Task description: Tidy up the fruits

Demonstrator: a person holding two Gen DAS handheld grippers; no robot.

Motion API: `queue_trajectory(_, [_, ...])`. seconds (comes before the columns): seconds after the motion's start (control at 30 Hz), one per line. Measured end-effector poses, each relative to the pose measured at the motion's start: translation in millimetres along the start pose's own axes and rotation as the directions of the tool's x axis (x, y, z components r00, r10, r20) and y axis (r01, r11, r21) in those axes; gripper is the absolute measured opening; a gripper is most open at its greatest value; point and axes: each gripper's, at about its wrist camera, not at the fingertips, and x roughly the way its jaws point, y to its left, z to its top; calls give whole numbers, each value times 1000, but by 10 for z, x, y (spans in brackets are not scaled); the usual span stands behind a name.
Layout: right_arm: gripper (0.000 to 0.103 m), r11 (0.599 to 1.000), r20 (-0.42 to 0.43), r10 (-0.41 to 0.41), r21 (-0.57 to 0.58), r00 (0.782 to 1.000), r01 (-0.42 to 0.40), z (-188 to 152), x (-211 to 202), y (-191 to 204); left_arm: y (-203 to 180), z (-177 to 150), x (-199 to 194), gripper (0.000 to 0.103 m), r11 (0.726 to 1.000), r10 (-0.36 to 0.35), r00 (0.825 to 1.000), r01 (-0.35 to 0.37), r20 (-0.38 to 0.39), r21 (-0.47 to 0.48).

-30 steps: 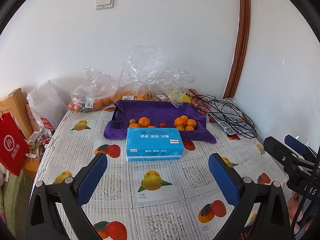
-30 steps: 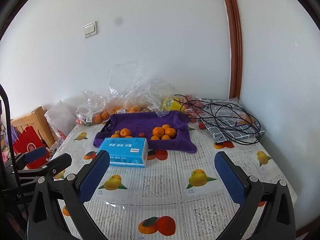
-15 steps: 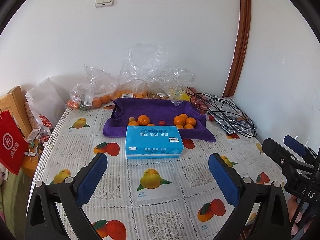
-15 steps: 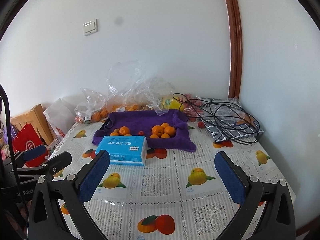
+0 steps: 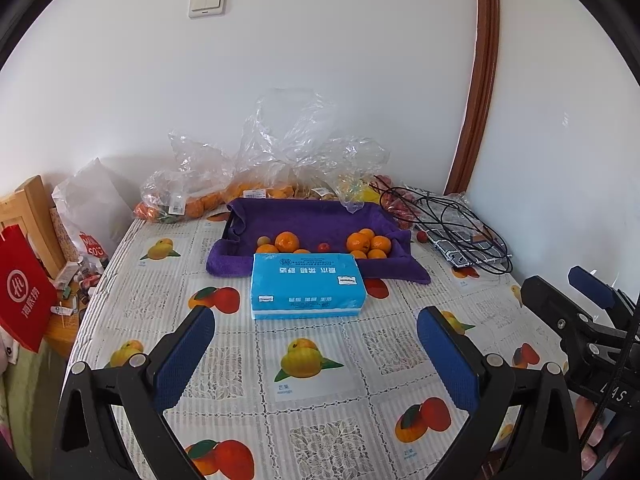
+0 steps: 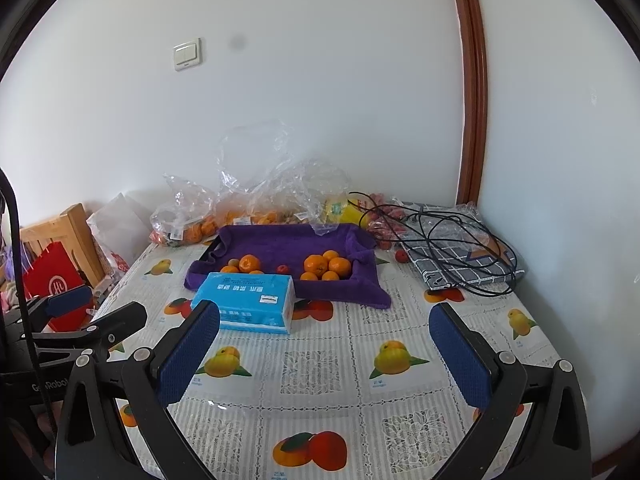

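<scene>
Orange fruit sits in two small heaps on the purple cloth point(image 5: 316, 224) that lines your tray at the far side of the table point(image 5: 320, 408): one heap of oranges point(image 5: 368, 242) toward the right, another heap point(image 5: 282, 243) toward the left, and a small red fruit point(image 5: 323, 247) between them. Just in front of the cloth lies a blue tissue pack point(image 5: 306, 290), touching its near edge. Behind the tray, against the wall, clear plastic bags point(image 5: 276, 168) hold more oranges; what the yellow item beside them is, you probably can't tell from this far. To the right of the tray a tangle of black cable point(image 6: 448, 240) rests on a checked cloth point(image 6: 468, 266), with one loose red fruit point(image 6: 401, 256) near its left corner.

Your left gripper point(image 5: 316, 354) hangs over the near part of the table, jaws spread wide and holding nothing. Your right gripper point(image 6: 324, 352) is the same, wide apart and empty, well short of the tray. Off the table's left edge stand a red paper bag point(image 5: 24, 292) and a wooden chair point(image 5: 28, 208).
</scene>
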Motion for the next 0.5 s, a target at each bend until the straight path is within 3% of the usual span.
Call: queue_trajectory(0.5, [103, 1000, -3, 8, 4, 1000, -8, -11, 9, 17, -3, 12, -5, 102, 1000, 3, 1000, -3, 0, 7])
